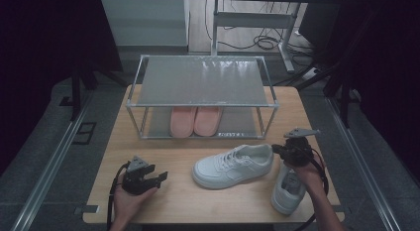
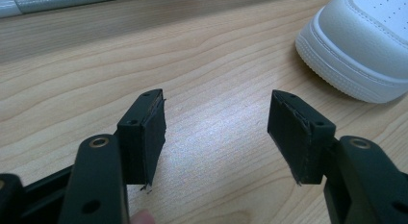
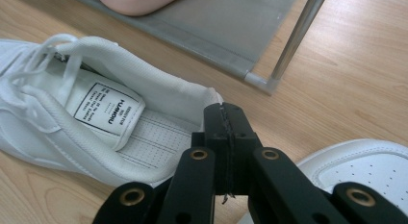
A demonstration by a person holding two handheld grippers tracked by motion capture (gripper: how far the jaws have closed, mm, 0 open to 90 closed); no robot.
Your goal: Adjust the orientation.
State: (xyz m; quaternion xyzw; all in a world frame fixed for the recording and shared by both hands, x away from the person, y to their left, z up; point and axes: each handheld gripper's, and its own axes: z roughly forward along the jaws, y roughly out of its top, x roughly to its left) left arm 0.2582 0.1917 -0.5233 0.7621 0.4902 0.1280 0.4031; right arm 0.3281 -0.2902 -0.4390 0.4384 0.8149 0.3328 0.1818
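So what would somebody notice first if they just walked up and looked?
Probably the two white sneakers on the wooden table: one sneaker lies sideways in the middle, the other sneaker sits near the front right corner. The right claw is pinched shut on the heel rim of the middle one, while the left claw waits open at the front left. Behind them, pink slippers sit on the bottom shelf of a metal shoe rack.
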